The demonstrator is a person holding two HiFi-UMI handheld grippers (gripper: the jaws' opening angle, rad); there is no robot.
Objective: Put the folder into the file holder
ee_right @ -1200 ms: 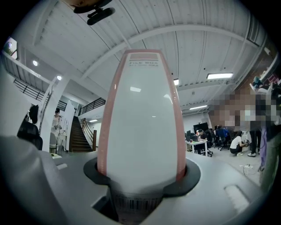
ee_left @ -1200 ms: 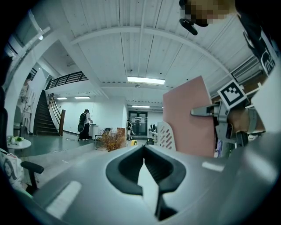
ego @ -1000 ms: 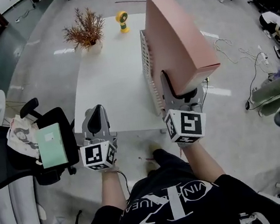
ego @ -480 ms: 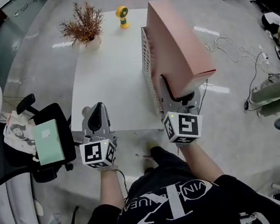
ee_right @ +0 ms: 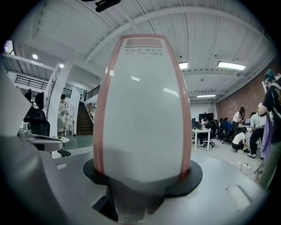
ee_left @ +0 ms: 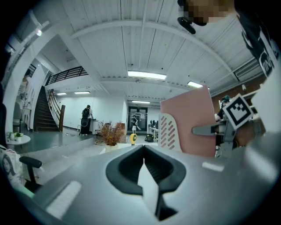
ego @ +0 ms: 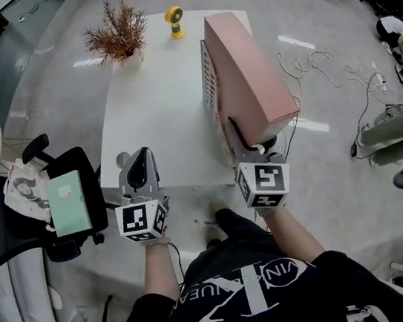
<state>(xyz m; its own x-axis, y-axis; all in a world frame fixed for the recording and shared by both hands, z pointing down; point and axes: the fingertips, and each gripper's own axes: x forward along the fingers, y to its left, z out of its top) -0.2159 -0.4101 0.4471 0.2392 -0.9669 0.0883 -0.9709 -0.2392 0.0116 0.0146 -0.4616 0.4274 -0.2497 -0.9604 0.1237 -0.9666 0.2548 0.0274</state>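
While the right gripper (ego: 253,141) stands at the near right corner of the table (ego: 157,118), its two fingers are clamped wide on the near narrow end of the folder (ego: 247,67), a thick pink box type w/ a white spine. Right gripper view: that spine fills the gap btw. the jaws, pads pressed on both pink sides. Folder stands on edge, its long side running away from the person. It sits just beside the file holder (ego: 211,91), a white holder w/ a slotted side wall, on that wall's right. Left gripper view: the slotted wall overlaps the folder's lower part. Whether the folder's base rests inside the holder cannot be told. Left gripper (ego: 138,175): held off the table's near edge, well apart from folder & holder, its fingers together w/ nothing btw. them. Table: white, rectangular. At its far end, a dried plant (ego: 119,37) in a pale pot and, to the plant's right, a small yellow fan (ego: 176,25). Floor, left side: black chair (ego: 39,152) carrying a green book (ego: 69,205) & papers (ego: 30,191). Floor, right side: loose cables (ego: 315,64)
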